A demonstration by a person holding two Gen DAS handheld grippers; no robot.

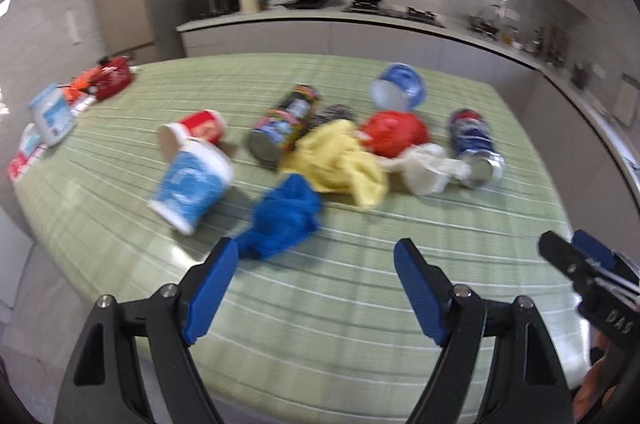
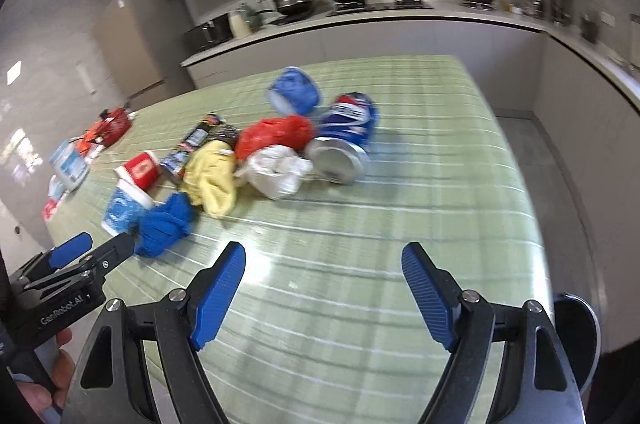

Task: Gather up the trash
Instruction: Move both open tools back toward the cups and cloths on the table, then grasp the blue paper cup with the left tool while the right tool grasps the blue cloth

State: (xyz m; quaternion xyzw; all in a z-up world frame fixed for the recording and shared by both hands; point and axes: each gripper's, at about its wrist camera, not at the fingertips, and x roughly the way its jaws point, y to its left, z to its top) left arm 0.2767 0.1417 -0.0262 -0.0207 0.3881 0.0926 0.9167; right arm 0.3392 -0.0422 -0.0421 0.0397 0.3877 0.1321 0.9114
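Clearly nothing has been picked up yet: both claws hover over the near, bare part of the green striped tablecloth, jaws spread wide and empty. The left gripper has the crumpled blue bag just ahead of its left finger; the right gripper faces open cloth, with the white bag and the Pepsi can well beyond it.

Taking the blue bag as landmark, the yellow bag touches its far side, the blue paper cup lies just to its left, and the dark snack tube lies behind the yellow bag.

To do the grab well, I judge the left claw should shift toward the blue bag, centre the wad between the pads and close on its bulk, not a loose edge.

The wad has little long axis. The Pepsi can lies on its side, long axis running away from the cameras, its silver end toward them.
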